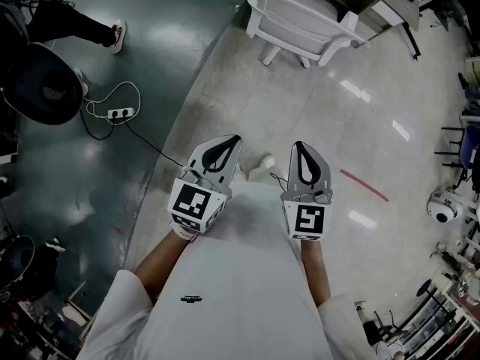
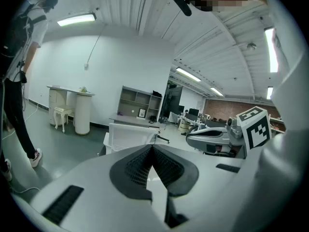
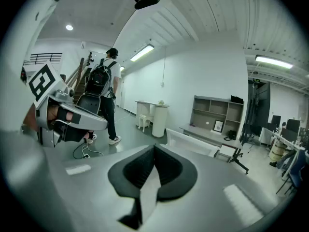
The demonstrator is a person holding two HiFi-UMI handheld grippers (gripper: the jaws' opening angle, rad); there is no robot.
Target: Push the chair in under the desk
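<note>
Head view: left tool (image 1: pixel 227 147) & right tool (image 1: pixel 302 156) side by side at centre, both pinched fully shut w/ nothing in them, aimed at 12. The chair (image 1: pixel 300 19) stands well apart at 12-1 o'clock, its back toward the person, its seat only partly in under the surface (image 1: pixel 379 2), so the push isn't begun. Risk: the chair sits skewed to the surface edge, so a push off-centre prob swings it and a leg jams on the frame. The power strip (image 1: pixel 120 113) and its cable lie at 9-10, off the line of approach, only a trip hazard if the person drifts that way

Left gripper view: jaws meet at the tips, empty; the chair back fills 12 just over them, w/ the right tool at 3. Narrow shut tips on an open-framed back could slip off or poke thru a gap, IMO

Right gripper view: jaws closed, nothing btwn them; chair at 1, a person w/ backpack (image 3: pixel 104 88) at 10. Pushing high on the back may tip it rather than slide it
</note>
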